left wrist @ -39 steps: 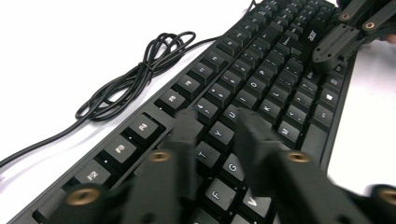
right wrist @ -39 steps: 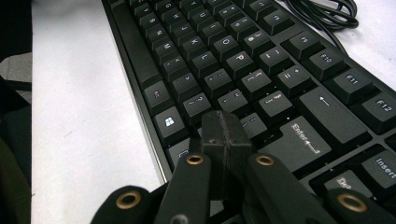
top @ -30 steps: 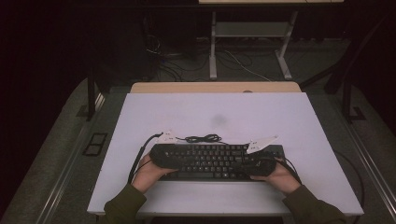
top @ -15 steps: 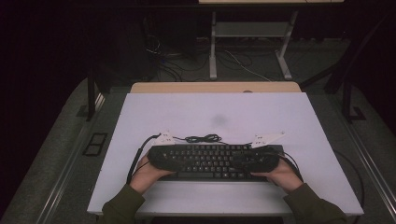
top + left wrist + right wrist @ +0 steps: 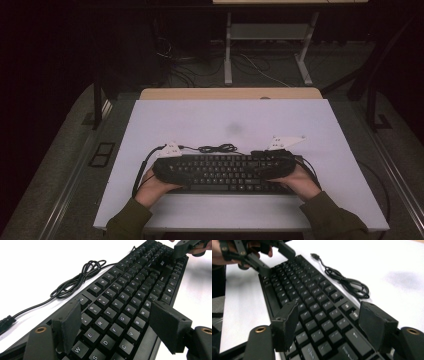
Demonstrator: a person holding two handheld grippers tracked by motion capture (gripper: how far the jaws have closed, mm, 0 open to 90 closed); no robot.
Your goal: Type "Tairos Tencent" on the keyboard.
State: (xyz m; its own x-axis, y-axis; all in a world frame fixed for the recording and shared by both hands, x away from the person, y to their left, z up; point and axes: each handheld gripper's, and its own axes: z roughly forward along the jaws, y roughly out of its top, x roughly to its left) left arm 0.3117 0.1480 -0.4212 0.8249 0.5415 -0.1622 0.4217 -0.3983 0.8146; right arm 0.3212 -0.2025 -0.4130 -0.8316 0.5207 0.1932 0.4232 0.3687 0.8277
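Black plastic full-size keyboard with white-lettered keys lies flat near the six-o'clock edge of the white table, long axis running from nine to three o'clock. Its thin black cable, partly coiled, rests on the table just beyond the twelve-o'clock edge of the keyboard. The left tool sits over the nine-o'clock end, the right tool over the three-o'clock end; the jaws of each have just been opening and now stand spread, with the key field between the pads but not pinched. The body is judged rigid and fairly light, though long enough to tip if lifted at one end, so a hold at both short ends, on the bare frame and not on the keys, suits it best. Keycaps would depress or slip under the pads, and the trailing cable may drag or snag. Legible writing is limited to key legends such as W, E, R, T, Y; a small white mark near the far keys cannot be read.
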